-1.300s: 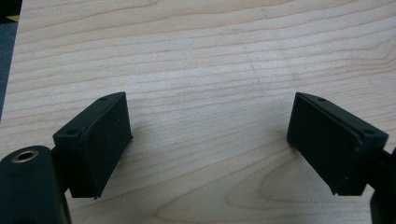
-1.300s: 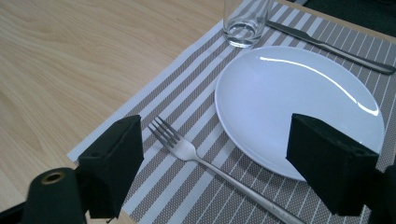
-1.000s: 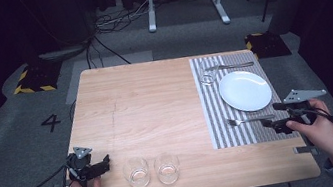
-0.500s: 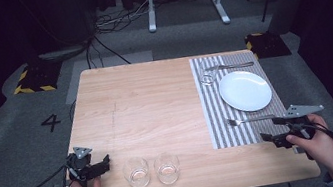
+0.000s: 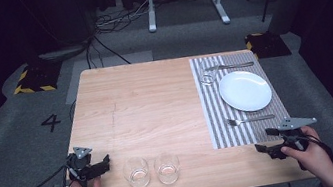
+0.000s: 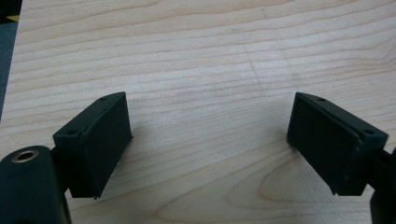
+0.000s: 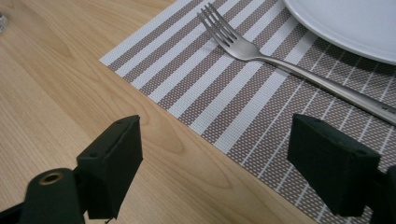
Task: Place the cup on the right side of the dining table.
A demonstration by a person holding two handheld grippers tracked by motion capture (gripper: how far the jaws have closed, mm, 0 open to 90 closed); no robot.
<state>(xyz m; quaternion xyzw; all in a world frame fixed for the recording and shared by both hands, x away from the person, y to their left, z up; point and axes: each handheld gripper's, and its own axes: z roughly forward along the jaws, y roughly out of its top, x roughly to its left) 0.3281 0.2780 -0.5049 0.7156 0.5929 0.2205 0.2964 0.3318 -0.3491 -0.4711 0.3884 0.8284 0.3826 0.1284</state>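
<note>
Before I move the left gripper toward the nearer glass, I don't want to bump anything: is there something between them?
Nothing visible. The left gripper sits open over bare wood, and the nearer glass stands to its right near the table front edge, with only tabletop between. The second glass stands beyond it.

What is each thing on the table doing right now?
left gripper: open, empty
right gripper: open, empty
two glasses: upright, empty
small glass: upright on placemat
plate: empty
fork: lying flat beside plate
placemat: flat
</note>
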